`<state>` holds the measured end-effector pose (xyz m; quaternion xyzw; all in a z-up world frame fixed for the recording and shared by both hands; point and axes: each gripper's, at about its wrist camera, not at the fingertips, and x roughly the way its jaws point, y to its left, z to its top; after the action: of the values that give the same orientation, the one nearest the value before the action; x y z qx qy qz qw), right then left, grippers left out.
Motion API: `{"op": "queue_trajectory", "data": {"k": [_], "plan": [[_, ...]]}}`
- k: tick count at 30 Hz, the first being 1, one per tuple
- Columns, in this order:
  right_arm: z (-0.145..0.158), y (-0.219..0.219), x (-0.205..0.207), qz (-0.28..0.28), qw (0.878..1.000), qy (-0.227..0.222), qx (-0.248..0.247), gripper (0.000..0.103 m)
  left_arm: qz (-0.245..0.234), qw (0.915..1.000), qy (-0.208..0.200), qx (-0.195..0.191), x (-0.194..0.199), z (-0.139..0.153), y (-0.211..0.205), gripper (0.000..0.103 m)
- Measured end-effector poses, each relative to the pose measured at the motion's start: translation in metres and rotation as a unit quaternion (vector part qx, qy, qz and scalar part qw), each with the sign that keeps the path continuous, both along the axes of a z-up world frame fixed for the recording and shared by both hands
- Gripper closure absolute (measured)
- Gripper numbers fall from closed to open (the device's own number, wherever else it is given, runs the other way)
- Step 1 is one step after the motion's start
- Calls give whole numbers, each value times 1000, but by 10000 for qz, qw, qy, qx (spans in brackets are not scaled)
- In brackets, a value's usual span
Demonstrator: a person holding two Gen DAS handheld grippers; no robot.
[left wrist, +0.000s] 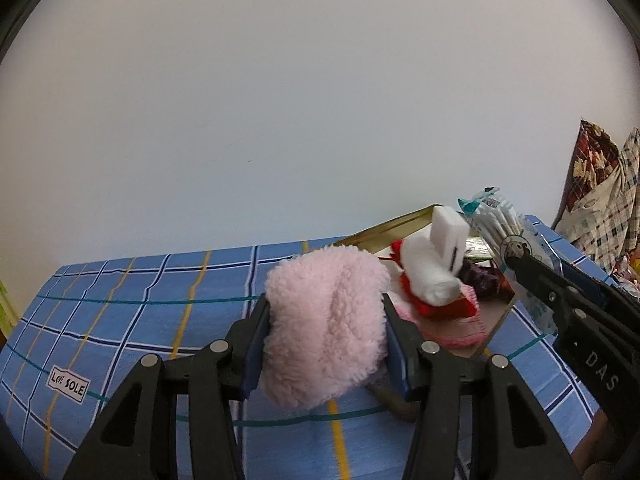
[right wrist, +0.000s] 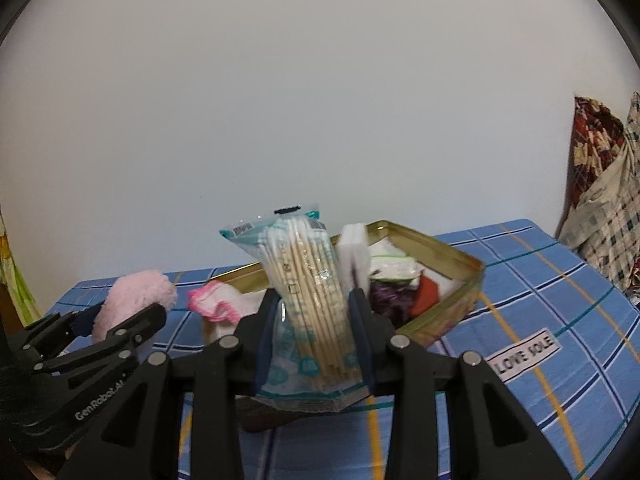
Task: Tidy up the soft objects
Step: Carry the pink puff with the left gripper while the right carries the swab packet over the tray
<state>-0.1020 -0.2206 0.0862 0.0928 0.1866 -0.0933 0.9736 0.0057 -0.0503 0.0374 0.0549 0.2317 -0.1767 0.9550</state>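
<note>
My left gripper (left wrist: 326, 312) is shut on a fluffy pink plush (left wrist: 326, 320) and holds it above the blue plaid cloth (left wrist: 132, 312). The right gripper (right wrist: 316, 308) is shut on a clear bag of cotton swabs (right wrist: 310, 296) and holds it upright. Behind both lies a gold tin (right wrist: 452, 276) with a white sponge (right wrist: 354, 252), a rolled white cloth (left wrist: 428, 276), red fabric (left wrist: 444, 308), a purple item (right wrist: 390, 300) and a pink-edged white cloth (right wrist: 218, 304) inside. The right wrist view shows the pink plush (right wrist: 134, 296) at left in the other gripper.
The blue plaid cloth (right wrist: 560, 320) covers the table and carries a "LOVE SOLE" label (right wrist: 524, 356). A plain white wall stands behind the table. Patterned fabrics (right wrist: 604, 200) pile up at the far right, and a green cloth (right wrist: 16, 276) hangs at the left edge.
</note>
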Motion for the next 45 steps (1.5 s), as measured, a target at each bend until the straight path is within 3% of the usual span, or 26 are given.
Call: {"op": "queue_trajectory", "data": {"k": [14, 25, 45], "plan": [[0, -49, 3, -444, 9989, -108, -35, 68, -210, 9998, -32, 44, 9, -8, -40, 50], [-2, -92, 12, -859, 9962, -110, -52, 68, -391, 9992, 34, 5, 2, 5, -80, 50], [-1, -115, 31, -968, 9949, -133, -234, 68, -551, 9984, 107, -81, 13, 5, -110, 50]]}}
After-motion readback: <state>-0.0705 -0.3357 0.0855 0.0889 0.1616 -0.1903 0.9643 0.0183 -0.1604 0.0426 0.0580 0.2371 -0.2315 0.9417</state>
